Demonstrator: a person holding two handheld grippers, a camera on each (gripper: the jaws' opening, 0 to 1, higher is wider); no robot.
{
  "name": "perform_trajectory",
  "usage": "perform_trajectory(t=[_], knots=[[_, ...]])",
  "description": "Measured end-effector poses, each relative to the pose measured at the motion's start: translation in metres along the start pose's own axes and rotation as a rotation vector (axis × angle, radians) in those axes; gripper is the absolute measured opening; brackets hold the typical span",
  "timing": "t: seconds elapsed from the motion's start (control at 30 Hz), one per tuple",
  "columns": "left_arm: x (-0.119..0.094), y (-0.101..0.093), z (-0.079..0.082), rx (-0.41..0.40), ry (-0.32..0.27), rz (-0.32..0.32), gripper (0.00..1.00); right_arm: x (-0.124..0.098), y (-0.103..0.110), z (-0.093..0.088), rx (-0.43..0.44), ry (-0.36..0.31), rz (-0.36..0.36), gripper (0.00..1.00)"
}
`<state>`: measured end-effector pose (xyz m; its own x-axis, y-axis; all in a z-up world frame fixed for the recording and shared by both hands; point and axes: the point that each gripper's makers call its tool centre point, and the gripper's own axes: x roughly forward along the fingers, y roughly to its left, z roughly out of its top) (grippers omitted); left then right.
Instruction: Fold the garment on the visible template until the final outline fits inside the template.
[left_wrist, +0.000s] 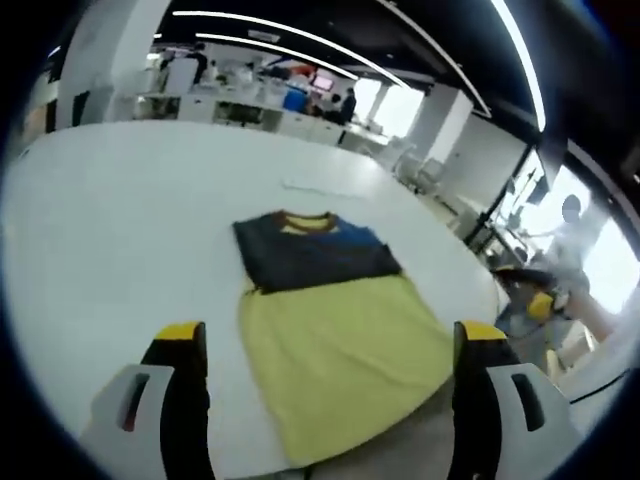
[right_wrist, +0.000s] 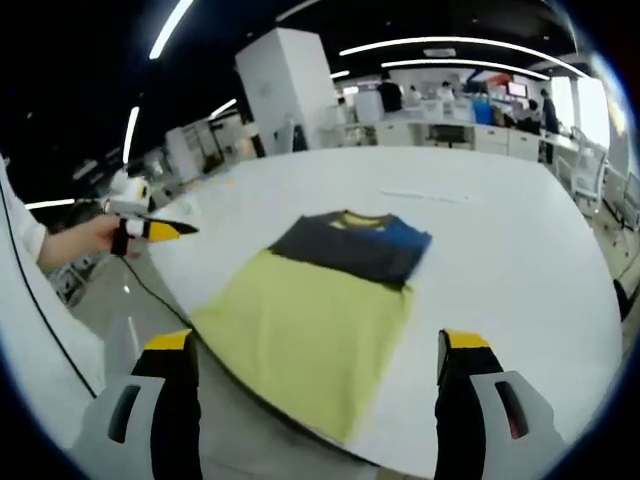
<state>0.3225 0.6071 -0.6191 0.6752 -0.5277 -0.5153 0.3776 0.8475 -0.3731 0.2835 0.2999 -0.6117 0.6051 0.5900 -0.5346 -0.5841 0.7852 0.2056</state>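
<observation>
Yellow with a dark yoke, the T-shirt (left_wrist: 325, 325) lies flat on the white table (left_wrist: 120, 220) at twelve o'clock from both wide-open, empty grippers, left gripper (left_wrist: 330, 365) and right gripper (right_wrist: 312, 375), hem nearest us, collar farthest, the template seemingly hidden beneath.

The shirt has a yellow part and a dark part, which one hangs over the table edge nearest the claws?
The yellow part: its lower hem droops past the white table edge toward both claws. The dark part, with the collar, lies flat farther in.

The garment's (left_wrist: 335, 340) near hem hangs hidden past the table (left_wrist: 110, 230) edge
</observation>
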Motion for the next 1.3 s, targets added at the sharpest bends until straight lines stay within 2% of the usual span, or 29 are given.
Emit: perform_trajectory(t=[0.1,0.27,0.47,0.67,1.0,1.3], knots=[[-0.008,0.002,-0.006,0.023,0.005,0.012,0.99,-0.001,-0.001,-0.003,0.002,0.008,0.0,0.99],[-0.021,0.005,-0.012,-0.001,-0.017,0.026,0.99,-0.003,-0.001,-0.008,0.004,0.017,-0.001,0.99],[-0.034,0.007,-0.029,-0.003,0.002,0.055,0.99,-0.007,-0.002,-0.015,0.011,0.028,-0.005,0.99],[-0.044,0.013,-0.035,-0.016,0.006,0.078,0.99,-0.01,-0.004,-0.02,0.021,0.035,-0.01,0.99],[-0.044,0.016,-0.038,-0.011,0.018,0.081,0.99,-0.011,-0.006,-0.024,0.027,0.039,-0.018,0.98],[-0.039,0.016,-0.046,0.003,0.055,0.075,0.97,-0.009,-0.008,-0.028,0.037,0.051,-0.02,0.98]])
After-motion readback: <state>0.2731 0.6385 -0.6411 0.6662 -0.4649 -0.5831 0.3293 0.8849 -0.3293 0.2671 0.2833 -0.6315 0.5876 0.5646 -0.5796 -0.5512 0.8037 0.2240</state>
